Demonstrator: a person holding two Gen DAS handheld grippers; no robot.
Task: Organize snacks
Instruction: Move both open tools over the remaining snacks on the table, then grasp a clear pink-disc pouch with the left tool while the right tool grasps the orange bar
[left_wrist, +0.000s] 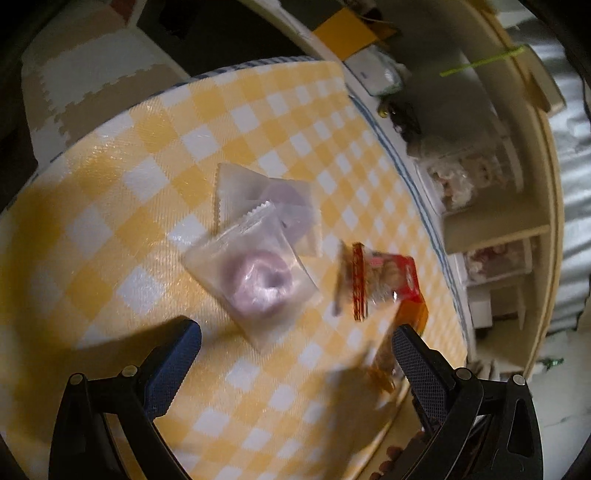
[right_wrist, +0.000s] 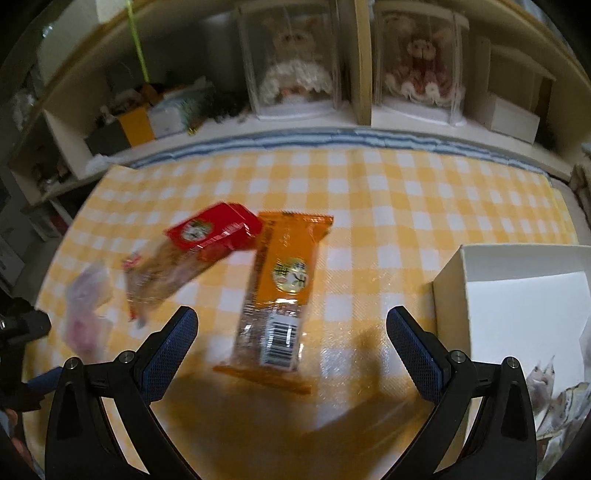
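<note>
Two clear packets, each with a purple ring snack, lie overlapped on the yellow checked cloth: the near packet (left_wrist: 255, 280) and the far packet (left_wrist: 269, 199). My left gripper (left_wrist: 295, 354) is open just above and in front of the near one. A red snack pack (left_wrist: 380, 284) lies to its right, also shown in the right wrist view (right_wrist: 195, 251). An orange snack pack (right_wrist: 280, 295) lies between the fingers of my open right gripper (right_wrist: 291, 343). A white box (right_wrist: 517, 302) stands at the right with wrapped snacks (right_wrist: 554, 391) in its near corner.
The table (right_wrist: 406, 206) is edged by a blue striped cloth at the back. Behind it stands a cream shelf unit (right_wrist: 362, 66) with two boxed dolls, small boxes and clutter. The purple packets show blurred at the left of the right wrist view (right_wrist: 88, 310).
</note>
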